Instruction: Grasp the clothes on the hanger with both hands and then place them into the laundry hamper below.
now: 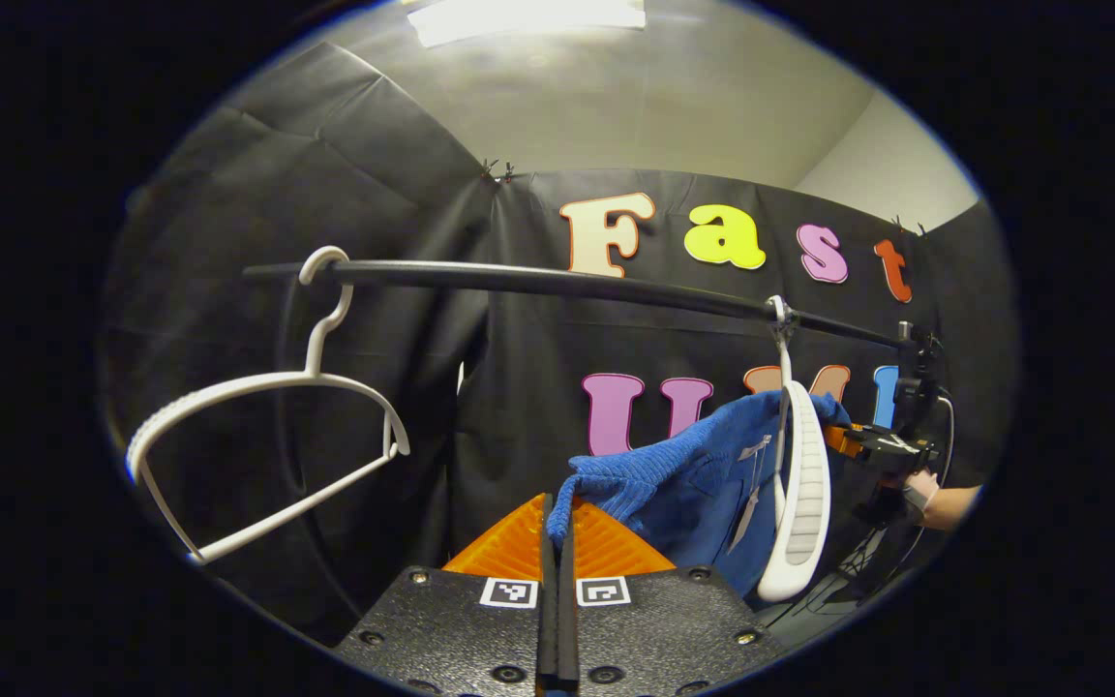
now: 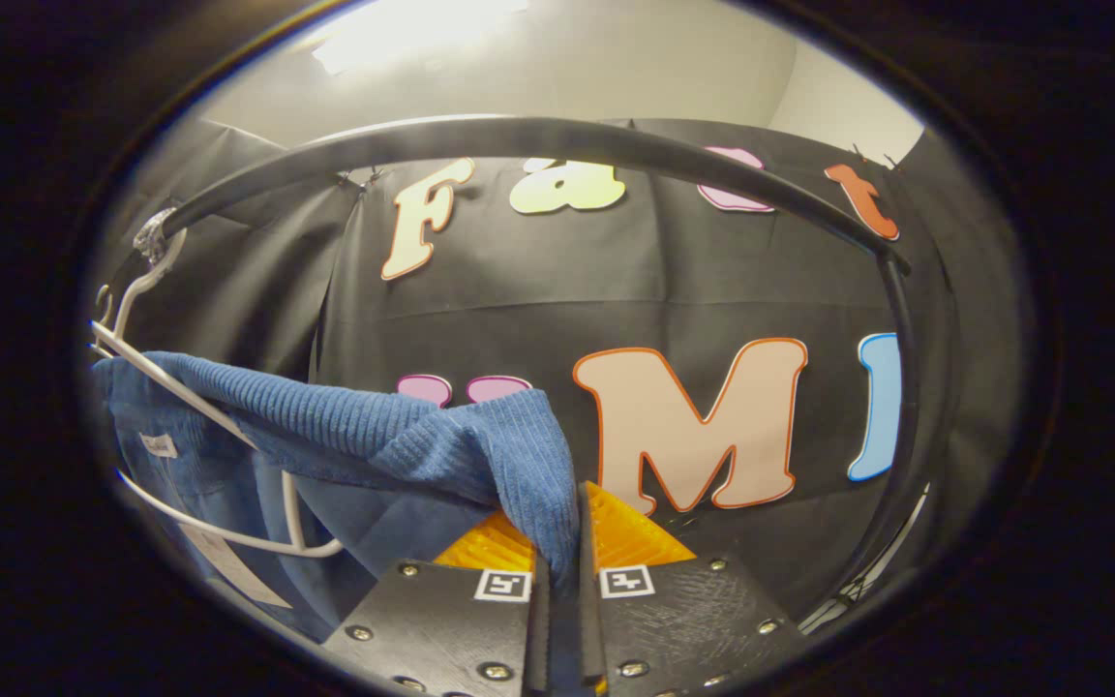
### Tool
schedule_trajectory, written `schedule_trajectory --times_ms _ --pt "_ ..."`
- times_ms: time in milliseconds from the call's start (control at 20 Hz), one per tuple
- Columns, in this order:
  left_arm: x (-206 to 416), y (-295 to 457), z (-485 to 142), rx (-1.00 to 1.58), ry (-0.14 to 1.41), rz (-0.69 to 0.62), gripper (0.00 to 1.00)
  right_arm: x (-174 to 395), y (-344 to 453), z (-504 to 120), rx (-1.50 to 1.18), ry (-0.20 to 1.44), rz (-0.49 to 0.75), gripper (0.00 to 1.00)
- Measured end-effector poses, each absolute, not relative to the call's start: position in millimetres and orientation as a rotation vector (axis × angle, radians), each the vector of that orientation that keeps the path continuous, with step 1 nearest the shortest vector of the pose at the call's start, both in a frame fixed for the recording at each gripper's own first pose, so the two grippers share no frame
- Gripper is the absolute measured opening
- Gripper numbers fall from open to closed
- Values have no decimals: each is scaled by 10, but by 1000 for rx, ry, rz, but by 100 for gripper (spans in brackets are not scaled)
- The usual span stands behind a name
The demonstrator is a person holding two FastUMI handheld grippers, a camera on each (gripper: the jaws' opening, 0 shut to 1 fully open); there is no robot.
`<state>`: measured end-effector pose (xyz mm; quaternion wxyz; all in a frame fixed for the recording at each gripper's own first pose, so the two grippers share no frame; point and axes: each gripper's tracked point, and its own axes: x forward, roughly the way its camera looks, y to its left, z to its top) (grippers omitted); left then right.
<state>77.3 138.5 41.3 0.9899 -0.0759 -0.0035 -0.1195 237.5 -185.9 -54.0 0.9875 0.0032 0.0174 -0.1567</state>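
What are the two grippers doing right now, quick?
Left gripper: closed, pinching the blue sweater.
Right gripper: closed, pinching the same sweater.

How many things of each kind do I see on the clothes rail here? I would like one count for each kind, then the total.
White plastic hangers: 2, one bare, one carrying the garment
Blue knitted garment: 1, gripped by the left gripper and the right gripper
Black clothes rail: 1
Total: 4

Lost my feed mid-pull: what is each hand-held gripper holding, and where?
Both grip the blue knit sweater: the left hand-held gripper pinches one edge fold, the right hand-held gripper another.
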Motion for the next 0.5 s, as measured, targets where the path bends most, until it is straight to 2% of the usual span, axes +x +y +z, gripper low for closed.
schedule_trajectory --times_ms 250,500 --pt "761 1255 329 -197 -16 -303 0 2460 -2007 -667 49 57 -371 11" --pt "716 1186 219 -245 -3 -310 0 2471 -1977 -824 32 88 -371 11"
